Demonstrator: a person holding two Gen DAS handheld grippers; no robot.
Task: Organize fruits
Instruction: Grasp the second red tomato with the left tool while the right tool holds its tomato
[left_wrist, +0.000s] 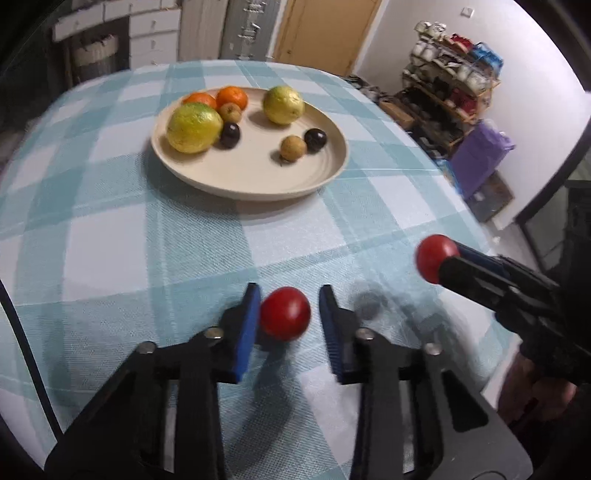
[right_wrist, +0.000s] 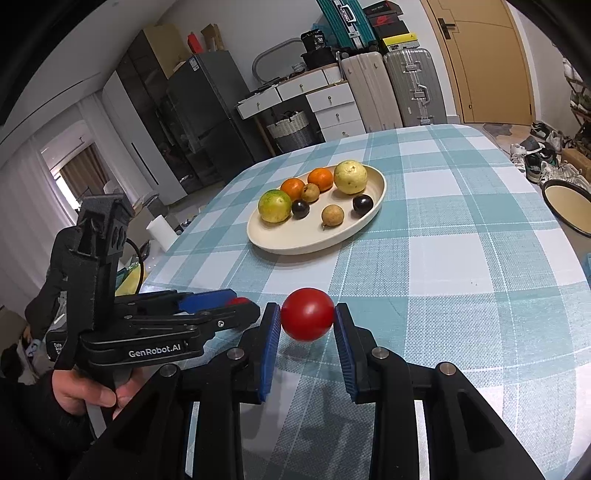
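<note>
a cream plate (right_wrist: 376, 206) sits toward the far half of the table, on a checked blue and white cloth (right_wrist: 461, 258). in it lie seven fruits. two big yellow-green ones: one at the left edge (right_wrist: 274, 205), one at the far right (right_wrist: 350, 177). two oranges sit at the back, the left one (right_wrist: 293, 188) touching the right one (right_wrist: 320, 178) or nearly so. a small tan fruit (right_wrist: 310, 192) is tucked in front of the oranges, and a second tan one (right_wrist: 332, 214) lies alone nearer the middle. two dark plums complete it: one (right_wrist: 300, 208) just beside the left yellow-green fruit, the other (right_wrist: 362, 204) near the right rim. the near half of the plate is bare.

at the right edge of the table a second round dish with a dark rim (right_wrist: 565, 206) shows only in part; what i can see of its inside is plain.

the right gripper (right_wrist: 307, 315) is well short of the plate and lifted off the cloth, its blue pads closed on a red tomato (right_wrist: 307, 314) held between them, a shadow under it.

the left gripper (left_wrist: 289, 312) is low by the near edge of the table. a second red tomato (left_wrist: 285, 313) lies between its pads: the left pad touches it, the right pad stands a little off, so the grip is not closed on it in this blurred view. from the right wrist view only a sliver of that tomato shows. a bare hand (right_wrist: 85, 391) holds the left gripper's handle.
</note>
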